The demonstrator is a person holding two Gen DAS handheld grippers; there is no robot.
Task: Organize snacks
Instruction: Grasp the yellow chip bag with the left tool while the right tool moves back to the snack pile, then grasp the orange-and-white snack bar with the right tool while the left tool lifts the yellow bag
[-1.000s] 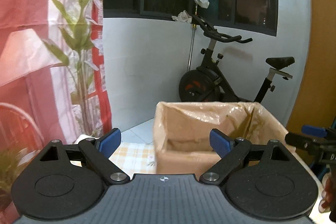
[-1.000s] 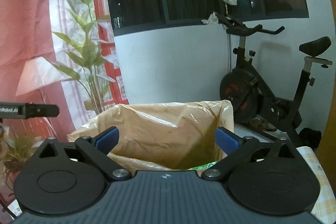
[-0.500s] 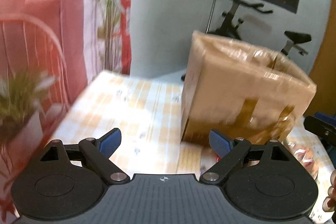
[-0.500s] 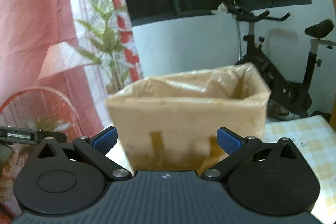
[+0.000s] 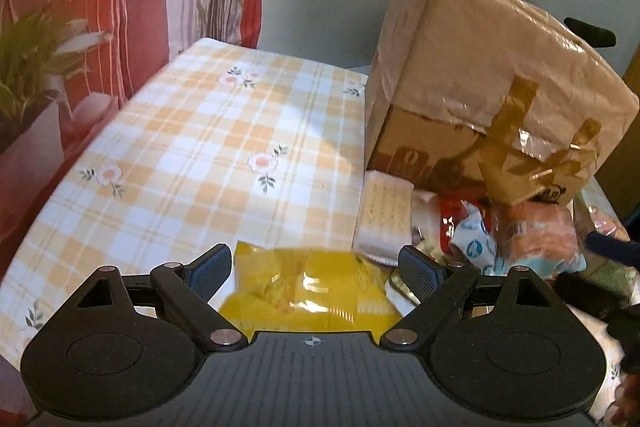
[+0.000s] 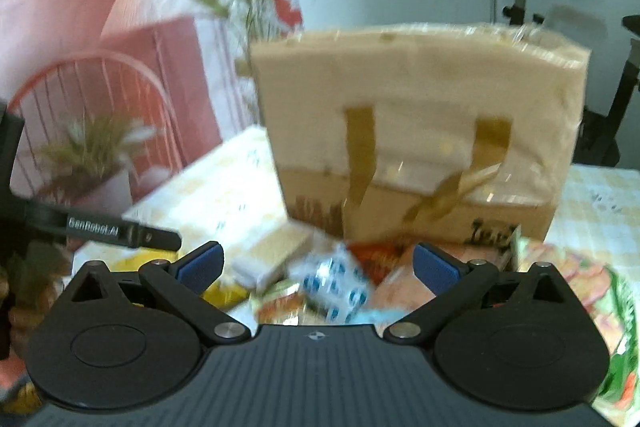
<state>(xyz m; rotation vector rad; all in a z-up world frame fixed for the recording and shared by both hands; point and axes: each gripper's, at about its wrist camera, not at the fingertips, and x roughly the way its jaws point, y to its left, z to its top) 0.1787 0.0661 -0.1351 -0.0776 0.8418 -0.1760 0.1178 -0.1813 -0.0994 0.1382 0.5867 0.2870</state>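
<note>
The left gripper has its jaws spread wide, and nothing is gripped. A yellow snack bag lies on the checked tablecloth under the gap between the blue pads; whether the pads touch it cannot be told. The right gripper is also wide apart and holds nothing. Past its fingers a heap of snacks lies on the table: a cracker packet, a white and blue wrapper and an orange pack, all blurred. The cardboard box, lined with plastic and taped, stands just behind the heap
</note>
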